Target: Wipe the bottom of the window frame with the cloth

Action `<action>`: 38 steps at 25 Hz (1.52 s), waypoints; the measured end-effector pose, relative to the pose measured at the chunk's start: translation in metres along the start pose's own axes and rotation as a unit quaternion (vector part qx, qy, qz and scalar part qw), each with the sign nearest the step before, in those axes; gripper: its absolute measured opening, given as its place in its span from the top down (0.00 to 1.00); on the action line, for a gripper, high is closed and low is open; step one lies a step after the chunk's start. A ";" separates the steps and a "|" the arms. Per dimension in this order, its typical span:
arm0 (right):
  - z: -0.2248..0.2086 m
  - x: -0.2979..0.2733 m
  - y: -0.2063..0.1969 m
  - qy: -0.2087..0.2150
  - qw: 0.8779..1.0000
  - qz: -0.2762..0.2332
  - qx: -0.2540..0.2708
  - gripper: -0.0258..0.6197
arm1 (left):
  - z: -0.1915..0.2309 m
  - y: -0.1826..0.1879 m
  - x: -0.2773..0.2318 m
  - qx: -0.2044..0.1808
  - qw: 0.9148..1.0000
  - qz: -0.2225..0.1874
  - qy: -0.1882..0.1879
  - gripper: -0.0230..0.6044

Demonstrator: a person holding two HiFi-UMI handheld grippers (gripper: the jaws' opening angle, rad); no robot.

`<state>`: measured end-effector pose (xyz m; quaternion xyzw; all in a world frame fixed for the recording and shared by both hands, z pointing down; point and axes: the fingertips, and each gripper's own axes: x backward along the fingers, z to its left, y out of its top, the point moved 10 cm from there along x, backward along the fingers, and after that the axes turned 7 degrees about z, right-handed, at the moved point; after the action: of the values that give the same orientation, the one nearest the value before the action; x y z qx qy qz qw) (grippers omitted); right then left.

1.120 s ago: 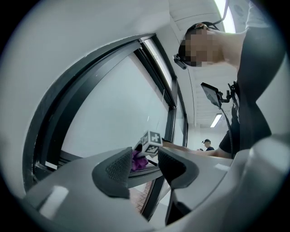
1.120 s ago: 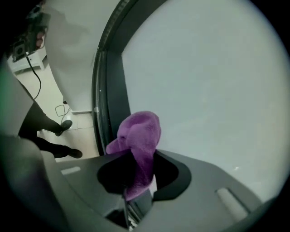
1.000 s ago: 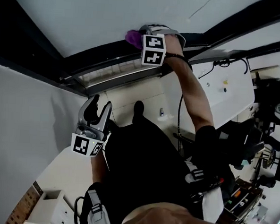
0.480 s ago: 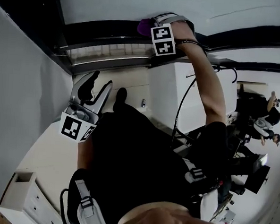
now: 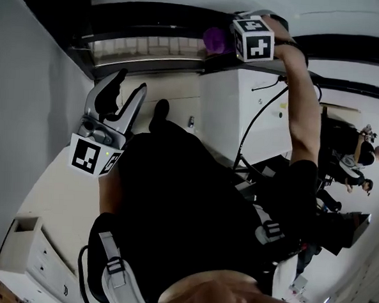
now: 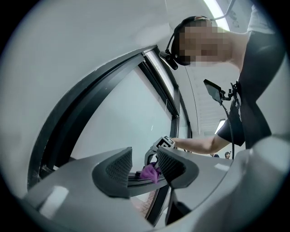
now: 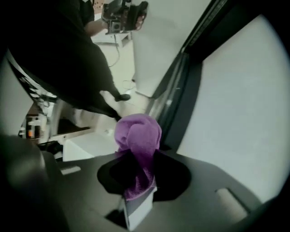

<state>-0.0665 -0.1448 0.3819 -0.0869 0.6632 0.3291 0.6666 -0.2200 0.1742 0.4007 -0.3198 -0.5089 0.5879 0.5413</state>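
Window frame point(image 5: 153, 14), dark and wide, runs across the top of the head view, with pale glass point(image 6: 131, 118) set inside it and a ribbed track along its bottom rail. Below the rail stands a white cabinet point(image 5: 240, 112). A person in a black top point(image 5: 180, 198) fills the middle of the head view, with the right arm point(image 5: 304, 116) stretched up to the frame. A white drawer unit point(image 5: 35, 260) sits low at the left, well away from the window.

Left gripper point(image 5: 131, 83) is held upright in front of the chest, well apart from the frame, its marker cube point(image 5: 90, 155) at the lower end. Its jaws stand apart with nothing between them; the frame and the far-off cloth only show through the gap in the left gripper view.

Right gripper point(image 7: 140, 170) is up at the bottom rail, and its own marker cube point(image 5: 253, 37) faces the head camera. Its jaws are clamped together on the purple cloth point(image 7: 138, 133), which is pinched at its lower end and bunches into a rounded ball beyond the fingertips. In the head view that ball lies against the bottom rail of the frame, just left of the cube.
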 end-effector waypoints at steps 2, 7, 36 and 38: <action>-0.009 -0.005 -0.009 -0.066 0.997 -0.030 -0.036 0.83 | 0.001 -0.001 0.003 0.002 1.000 0.002 0.003 0.67; 0.047 0.020 -0.007 0.035 0.996 -0.078 -0.014 0.84 | -0.007 0.012 -0.011 -0.014 1.000 0.013 -0.020 0.67; 0.083 -0.058 -0.141 -0.190 0.716 -0.495 -0.454 0.80 | -0.049 -0.011 -0.125 0.076 0.984 0.045 -0.157 0.67; 0.067 -0.061 -0.120 -0.206 0.741 -0.450 -0.454 0.80 | -0.054 -0.010 -0.130 0.067 0.983 0.064 -0.159 0.67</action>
<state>0.0613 -0.2199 0.4084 -0.5975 0.1662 0.2630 0.7391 -0.1398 0.0612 0.3728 -0.2171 -0.5264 0.6972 0.4355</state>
